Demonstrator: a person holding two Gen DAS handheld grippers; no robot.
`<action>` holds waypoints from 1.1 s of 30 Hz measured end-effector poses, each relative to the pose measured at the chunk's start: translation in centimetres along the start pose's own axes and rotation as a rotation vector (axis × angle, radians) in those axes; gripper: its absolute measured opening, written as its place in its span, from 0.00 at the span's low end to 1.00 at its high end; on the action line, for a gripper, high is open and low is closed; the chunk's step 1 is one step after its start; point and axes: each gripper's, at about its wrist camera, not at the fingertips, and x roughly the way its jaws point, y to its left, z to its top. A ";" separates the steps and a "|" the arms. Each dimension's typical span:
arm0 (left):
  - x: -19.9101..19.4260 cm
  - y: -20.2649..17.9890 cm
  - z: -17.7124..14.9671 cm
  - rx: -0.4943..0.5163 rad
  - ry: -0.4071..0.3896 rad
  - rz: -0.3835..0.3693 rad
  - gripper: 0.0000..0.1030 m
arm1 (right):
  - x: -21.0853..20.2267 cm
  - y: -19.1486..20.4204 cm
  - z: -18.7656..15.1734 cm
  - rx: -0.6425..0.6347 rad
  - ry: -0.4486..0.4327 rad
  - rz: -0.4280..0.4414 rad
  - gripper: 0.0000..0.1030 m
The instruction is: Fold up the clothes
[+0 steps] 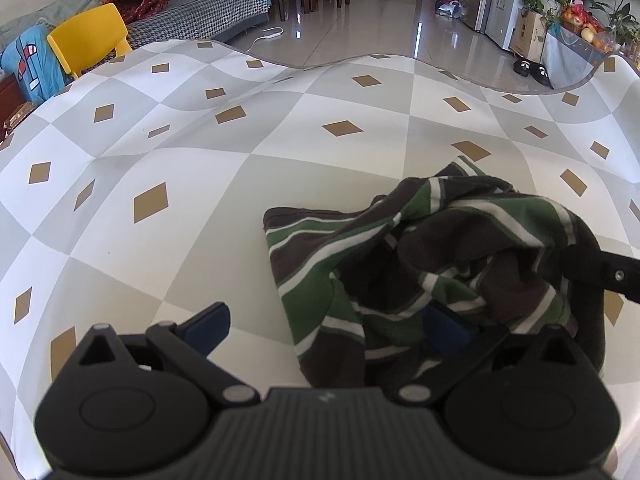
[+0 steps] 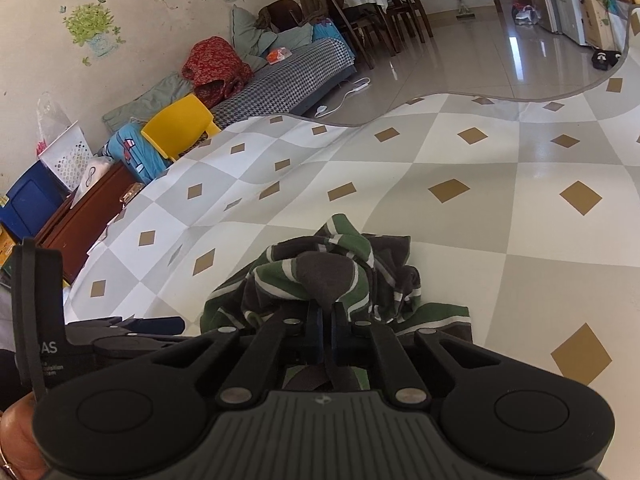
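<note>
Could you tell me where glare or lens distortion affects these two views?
Left wrist view: the tablecloth bulges from the fisheye, and window light streaks the floor. Right wrist view: glare washes the tablecloth's right side; the striped garment stays sharp.

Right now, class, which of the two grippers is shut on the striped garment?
The right gripper: its blue pads pinch a fold of the striped garment. The left gripper is open, one finger over bare tablecloth.

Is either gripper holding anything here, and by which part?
The right gripper is shut on a bunched brown fold of the striped garment. The left gripper is open, its fingers either side of the garment's edge, holding nothing.
</note>
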 end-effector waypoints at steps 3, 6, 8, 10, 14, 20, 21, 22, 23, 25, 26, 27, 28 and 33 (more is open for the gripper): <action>-1.0 0.3 0.2 -0.015 -0.031 -0.024 1.00 | -0.3 0.8 -0.3 -0.032 0.008 0.014 0.05; -2.1 0.6 0.5 -0.028 -0.065 -0.052 1.00 | -0.4 1.7 -0.8 -0.074 0.024 0.022 0.05; -2.9 0.9 0.6 -0.037 -0.088 -0.070 1.00 | -0.3 2.2 -1.1 -0.094 0.038 0.024 0.05; -3.6 1.1 0.8 -0.046 -0.110 -0.088 1.00 | -0.2 2.7 -1.6 -0.119 0.056 0.029 0.05; -4.7 1.3 0.9 -0.054 -0.141 -0.129 1.00 | 0.1 3.6 -2.4 -0.168 0.087 0.046 0.06; -4.2 0.5 0.3 -0.004 -0.106 -0.205 1.00 | 0.7 4.2 -3.4 -0.201 0.128 0.060 0.08; -3.8 0.3 0.1 0.007 -0.090 -0.201 1.00 | 0.7 4.2 -3.4 -0.208 0.132 0.062 0.09; -3.3 0.1 -0.2 0.011 -0.074 -0.187 1.00 | 0.7 4.3 -3.4 -0.213 0.134 0.060 0.09; -2.8 0.0 -0.5 0.013 -0.059 -0.177 1.00 | 0.7 4.3 -3.4 -0.215 0.136 0.054 0.09; -1.9 0.1 -0.9 0.010 -0.032 -0.159 1.00 | 0.7 4.1 -3.3 -0.218 0.140 0.037 0.09; -1.4 0.2 -1.0 0.004 -0.018 -0.146 1.00 | 0.5 4.0 -3.3 -0.216 0.139 0.026 0.11; -1.1 0.3 -1.2 -0.004 -0.004 -0.135 1.00 | 0.4 3.8 -3.2 -0.212 0.137 0.011 0.15; -0.8 0.5 -1.3 -0.014 0.006 -0.127 1.00 | 0.2 3.5 -3.1 -0.203 0.136 -0.004 0.17; 0.1 1.1 -1.8 -0.021 0.046 -0.079 1.00 | -0.2 1.7 -2.5 -0.128 0.111 -0.076 0.26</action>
